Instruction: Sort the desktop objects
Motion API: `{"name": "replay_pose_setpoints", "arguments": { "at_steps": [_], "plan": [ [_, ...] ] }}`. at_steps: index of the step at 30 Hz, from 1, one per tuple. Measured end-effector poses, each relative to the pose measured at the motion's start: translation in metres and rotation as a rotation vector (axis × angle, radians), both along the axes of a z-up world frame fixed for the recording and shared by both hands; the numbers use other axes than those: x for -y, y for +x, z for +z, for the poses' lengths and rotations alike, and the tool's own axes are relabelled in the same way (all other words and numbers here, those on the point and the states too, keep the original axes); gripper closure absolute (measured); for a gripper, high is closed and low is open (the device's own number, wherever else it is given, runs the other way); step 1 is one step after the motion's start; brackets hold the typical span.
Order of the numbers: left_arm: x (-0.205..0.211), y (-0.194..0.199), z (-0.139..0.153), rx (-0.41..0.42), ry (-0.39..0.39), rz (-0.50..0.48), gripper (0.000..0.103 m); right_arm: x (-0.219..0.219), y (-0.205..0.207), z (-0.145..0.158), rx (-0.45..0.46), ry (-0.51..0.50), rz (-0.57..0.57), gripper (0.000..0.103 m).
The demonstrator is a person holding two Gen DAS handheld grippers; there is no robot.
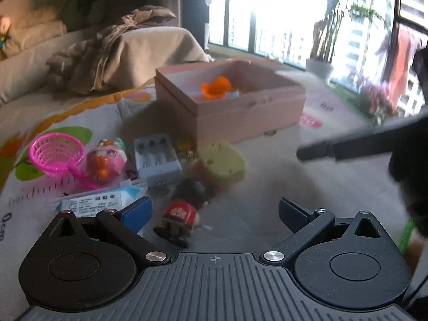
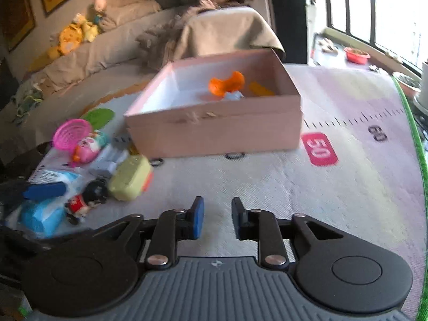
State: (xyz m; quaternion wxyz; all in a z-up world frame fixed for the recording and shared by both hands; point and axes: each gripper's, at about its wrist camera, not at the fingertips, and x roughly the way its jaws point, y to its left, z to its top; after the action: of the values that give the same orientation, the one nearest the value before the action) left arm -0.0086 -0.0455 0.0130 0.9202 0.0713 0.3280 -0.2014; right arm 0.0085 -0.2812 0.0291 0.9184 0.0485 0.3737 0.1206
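Your left claw (image 1: pixel 214 214), open and empty, hovers over the toy doll (image 1: pixel 184 211) lying between its fingers, long axis pointing away; your right claw (image 2: pixel 217 218), nearly closed on nothing, sits farther off, facing the pink box (image 2: pixel 214 131).

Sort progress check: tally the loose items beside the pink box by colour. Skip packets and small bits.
Pink: 2, strainer and pig toy
Yellow: 1, cheese block
Grey: 1, battery charger
Red: 1, figurine
Total: 5

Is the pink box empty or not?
Not empty. The open pink box holds an orange toy, with a yellow piece and something pale blue beside it.
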Motion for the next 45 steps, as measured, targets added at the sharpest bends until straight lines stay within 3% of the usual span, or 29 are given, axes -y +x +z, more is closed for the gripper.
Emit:
{"name": "replay_pose_setpoints", "arguments": {
  "at_steps": [7,12,14,15,20,23,26,30,38,39,45],
  "plan": [
    [-0.025,0.004,-0.007,0.022,0.085,0.066,0.000,-0.053,0.014,0.008,0.042,0.040,0.126,0.047],
    [-0.040,0.010,-0.006,0.020,0.115,0.121,0.000,-0.087,0.033,-0.002,0.014,0.047,0.141,0.045],
    [-0.043,0.009,-0.002,0.013,0.084,0.116,0.000,-0.089,0.038,-0.009,-0.016,0.034,0.140,0.056],
    [-0.044,0.008,0.000,0.006,0.058,0.105,0.000,-0.086,0.038,-0.010,-0.020,0.033,0.141,0.060],
    [-0.035,0.003,0.003,-0.041,-0.045,0.045,0.000,-0.049,0.020,-0.006,0.000,0.000,0.057,0.061],
    [-0.025,0.002,0.002,-0.067,-0.074,0.002,0.000,-0.014,0.004,-0.009,0.025,-0.062,-0.058,0.061],
    [-0.011,0.007,-0.002,-0.095,-0.083,-0.020,0.000,0.012,-0.007,-0.011,0.035,-0.048,-0.120,0.060],
    [0.007,0.016,-0.003,-0.115,-0.094,-0.001,0.000,0.026,-0.013,-0.011,0.092,-0.030,-0.194,0.033],
    [0.028,0.038,-0.005,-0.105,-0.055,0.072,0.000,0.023,-0.012,-0.020,0.104,-0.030,-0.203,0.027],
    [0.029,0.041,-0.006,-0.106,-0.047,0.087,0.001,0.025,-0.013,-0.021,0.106,-0.022,-0.203,0.027],
    [0.023,0.042,-0.008,-0.089,-0.008,0.137,0.034,0.022,-0.016,-0.019,0.125,-0.026,-0.192,0.022]
  ]
}}
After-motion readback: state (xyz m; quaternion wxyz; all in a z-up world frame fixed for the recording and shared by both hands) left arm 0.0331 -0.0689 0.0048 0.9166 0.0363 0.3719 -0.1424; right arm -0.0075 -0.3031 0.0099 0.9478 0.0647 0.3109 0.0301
